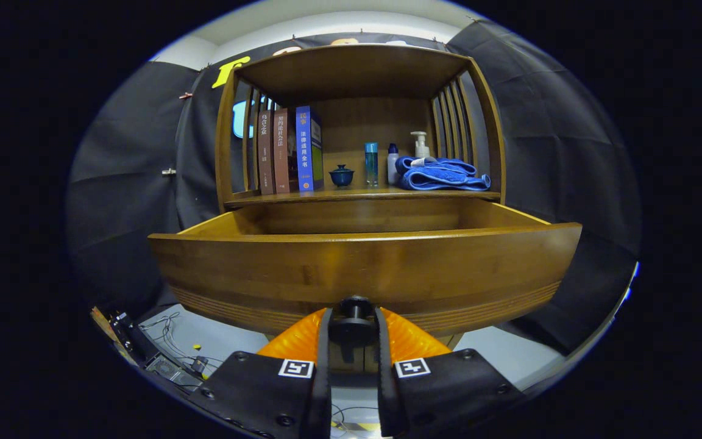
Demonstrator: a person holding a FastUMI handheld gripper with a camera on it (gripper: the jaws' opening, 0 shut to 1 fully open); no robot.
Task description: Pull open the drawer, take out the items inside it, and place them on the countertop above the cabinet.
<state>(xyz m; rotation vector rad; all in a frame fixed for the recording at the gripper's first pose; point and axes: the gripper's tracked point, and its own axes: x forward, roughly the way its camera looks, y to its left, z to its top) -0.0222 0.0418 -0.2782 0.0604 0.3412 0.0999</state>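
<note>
Wooden countertop [265,197], books [290,152], teacup [342,175], bottles [372,163], blue cloth [442,174]

The wooden drawer [363,268] is pulled out and fills the middle of the picture. Its wide brown front bulges toward us. A small dark round knob [354,308] sits low on the front, at the bottom middle. The countertop [363,195] is the flat wooden shelf just above the drawer.
</note>
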